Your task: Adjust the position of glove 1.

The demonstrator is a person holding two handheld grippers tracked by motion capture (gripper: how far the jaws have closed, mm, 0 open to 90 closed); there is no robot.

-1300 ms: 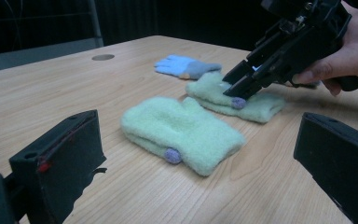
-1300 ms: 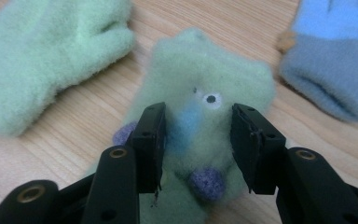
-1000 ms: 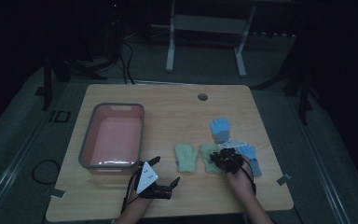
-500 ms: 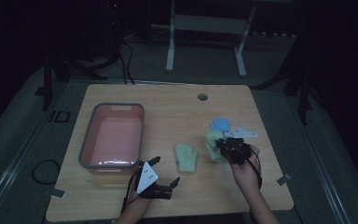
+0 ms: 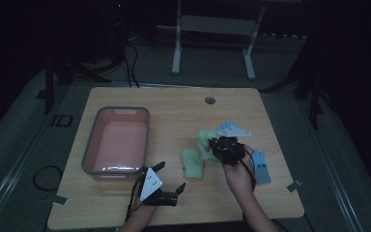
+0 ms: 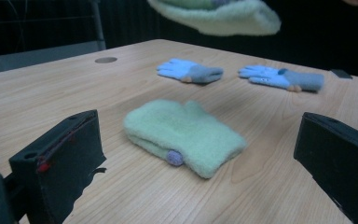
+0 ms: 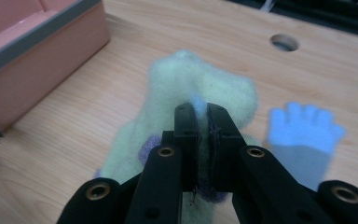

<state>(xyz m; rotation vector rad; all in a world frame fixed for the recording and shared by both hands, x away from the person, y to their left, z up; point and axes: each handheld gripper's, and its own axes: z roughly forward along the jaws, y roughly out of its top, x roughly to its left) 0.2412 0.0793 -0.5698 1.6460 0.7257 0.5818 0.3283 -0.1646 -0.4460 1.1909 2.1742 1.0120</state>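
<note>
My right gripper [image 5: 221, 146] [image 7: 203, 114] is shut on a pale green mitten [image 7: 200, 84] and holds it in the air above the table's right half; that mitten [image 6: 219, 11] hangs at the top of the left gripper view. A second green mitten [image 5: 192, 163] [image 6: 182, 135] lies flat on the wood. Two blue gloves lie nearby: one [image 5: 233, 129] [image 6: 189, 71] [image 7: 305, 133] farther back, one [image 5: 260, 165] [image 6: 279, 77] by the right hand. My left gripper [image 5: 168, 180] [image 6: 200, 144] rests open near the front edge, its jaws wide apart and aimed at the lying mitten.
A pink tub [image 5: 116, 140] [image 7: 37, 51] with a grey rim stands on the table's left half, just behind the left gripper. A round cable hole [image 5: 209, 100] [image 7: 284, 42] sits at the back of the table. Bits of tape mark the front corners.
My right gripper has risen and shifted left with the green mitten in it, away from the blue glove by the hand. The left gripper has stayed put.
</note>
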